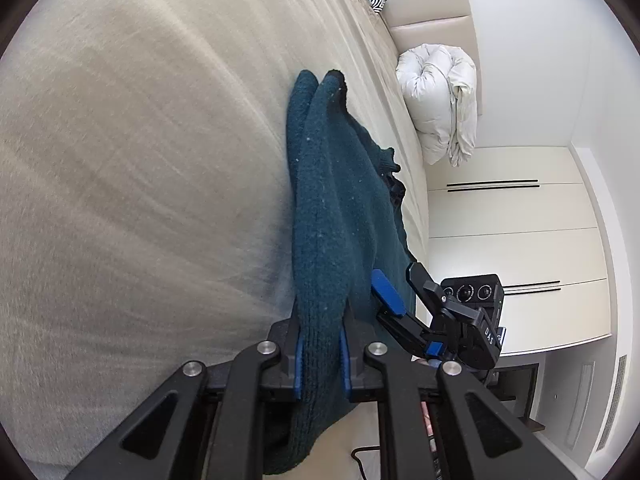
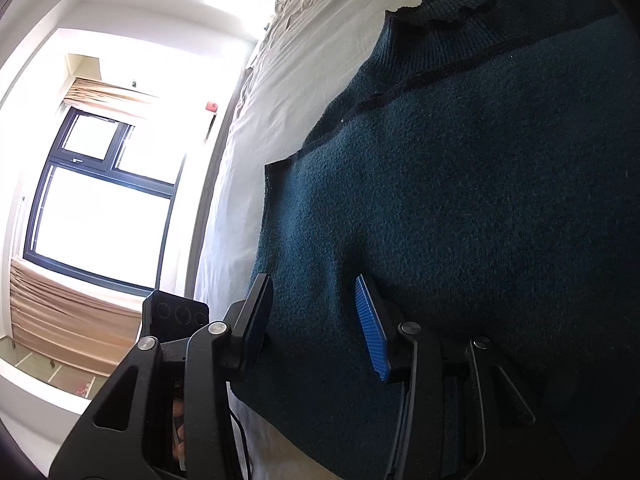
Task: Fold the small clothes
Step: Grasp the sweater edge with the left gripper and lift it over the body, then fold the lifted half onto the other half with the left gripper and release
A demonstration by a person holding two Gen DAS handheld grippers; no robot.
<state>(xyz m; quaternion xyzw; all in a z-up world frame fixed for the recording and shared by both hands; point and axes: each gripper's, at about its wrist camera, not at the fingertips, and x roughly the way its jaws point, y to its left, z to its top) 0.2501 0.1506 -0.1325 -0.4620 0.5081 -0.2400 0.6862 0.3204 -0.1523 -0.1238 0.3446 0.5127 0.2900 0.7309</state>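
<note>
While the left tool (image 1: 322,356) pinches the teal sweater (image 1: 332,208), the right tool (image 2: 316,328) straddles its hem, part-open.

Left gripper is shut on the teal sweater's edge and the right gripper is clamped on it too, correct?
Not quite. The left gripper is shut on the teal sweater, but the right gripper is not clamped: the right wrist view shows its pads standing apart with the fabric lying loose between them.

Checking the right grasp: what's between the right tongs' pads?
Teal sweater fabric at its edge, pads apart and not pinching, seen in the right wrist view.
</note>
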